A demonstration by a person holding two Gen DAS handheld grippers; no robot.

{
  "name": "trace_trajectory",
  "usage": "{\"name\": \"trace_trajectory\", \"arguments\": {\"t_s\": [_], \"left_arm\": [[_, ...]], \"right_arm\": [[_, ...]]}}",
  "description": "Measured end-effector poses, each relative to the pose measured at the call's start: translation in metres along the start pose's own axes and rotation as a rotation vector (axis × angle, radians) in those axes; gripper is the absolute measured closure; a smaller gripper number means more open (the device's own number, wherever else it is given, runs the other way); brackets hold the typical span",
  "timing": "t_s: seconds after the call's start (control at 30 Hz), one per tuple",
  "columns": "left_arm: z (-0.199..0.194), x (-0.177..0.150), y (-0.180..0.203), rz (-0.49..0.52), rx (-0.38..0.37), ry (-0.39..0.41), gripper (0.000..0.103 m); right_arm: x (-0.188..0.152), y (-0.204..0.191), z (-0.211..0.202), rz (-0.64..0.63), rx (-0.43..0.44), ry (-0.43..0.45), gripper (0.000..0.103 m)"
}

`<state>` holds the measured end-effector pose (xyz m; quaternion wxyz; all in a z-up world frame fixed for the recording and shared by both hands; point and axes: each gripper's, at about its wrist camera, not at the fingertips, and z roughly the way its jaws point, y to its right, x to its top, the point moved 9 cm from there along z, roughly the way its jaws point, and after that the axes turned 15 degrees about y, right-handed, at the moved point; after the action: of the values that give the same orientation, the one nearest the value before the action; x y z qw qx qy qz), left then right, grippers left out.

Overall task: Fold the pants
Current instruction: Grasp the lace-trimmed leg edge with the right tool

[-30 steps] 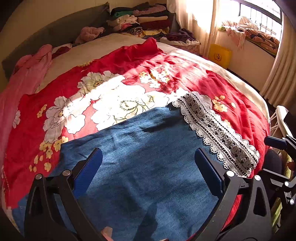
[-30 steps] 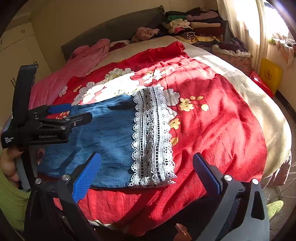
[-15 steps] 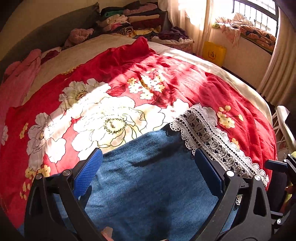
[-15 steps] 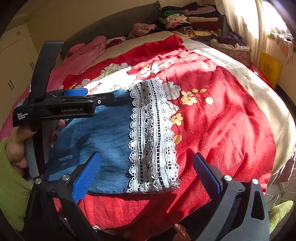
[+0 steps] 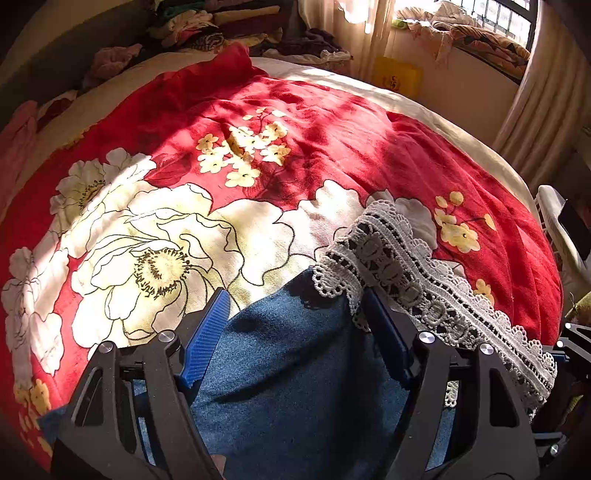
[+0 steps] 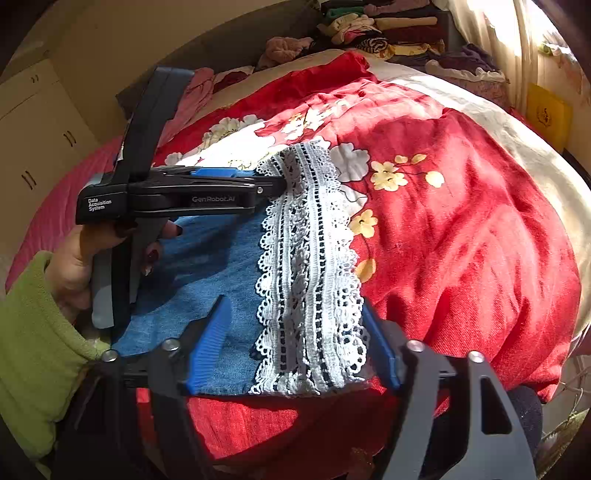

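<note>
pants waist end (image 5: 295, 387): cut off by the lower frame edge
left gripper tips (image 6: 273, 186): contact with lace (image 6: 310, 258) unclear

Strong sunlight enters from a window (image 5: 491, 14) at upper right, blown out to white glare beside the curtain (image 5: 543, 96). It falls in dappled patches over the red floral blanket (image 5: 332, 147), leaving soft shadows between. Fisheye distortion bends both views, and the corners fade to black. The clothes pile (image 6: 376, 26) looks slightly soft, perhaps out of focus.
</note>
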<state>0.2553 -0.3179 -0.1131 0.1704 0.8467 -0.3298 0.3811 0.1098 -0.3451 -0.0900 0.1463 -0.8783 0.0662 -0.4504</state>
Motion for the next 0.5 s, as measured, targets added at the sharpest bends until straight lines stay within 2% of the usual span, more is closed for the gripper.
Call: {"name": "trace_trajectory", "arguments": {"t_s": [0.13, 0.23, 0.3, 0.37, 0.43, 0.5], "left_arm": [[0.003, 0.000, 0.000, -0.027, -0.030, -0.007, 0.035], [0.005, 0.000, 0.001, -0.027, -0.030, -0.005, 0.034], [0.005, 0.000, 0.004, -0.040, -0.049, -0.010, 0.049], [0.002, 0.001, 0.009, -0.062, -0.057, -0.017, 0.068], [-0.001, 0.003, 0.015, -0.041, -0.043, -0.013, 0.079], [-0.002, 0.005, 0.018, -0.004, -0.020, -0.004, 0.084]], "right_arm": [[-0.001, -0.002, 0.008, 0.007, 0.015, -0.005, 0.035], [-0.002, -0.002, 0.013, 0.010, 0.023, -0.009, 0.038], [0.001, -0.005, 0.012, 0.027, 0.059, 0.011, 0.041], [0.003, -0.004, 0.010, 0.046, 0.076, 0.024, 0.044], [0.003, -0.003, 0.010, 0.063, 0.083, 0.021, 0.051], [0.003, -0.002, 0.011, 0.084, 0.101, 0.021, 0.068]]}}
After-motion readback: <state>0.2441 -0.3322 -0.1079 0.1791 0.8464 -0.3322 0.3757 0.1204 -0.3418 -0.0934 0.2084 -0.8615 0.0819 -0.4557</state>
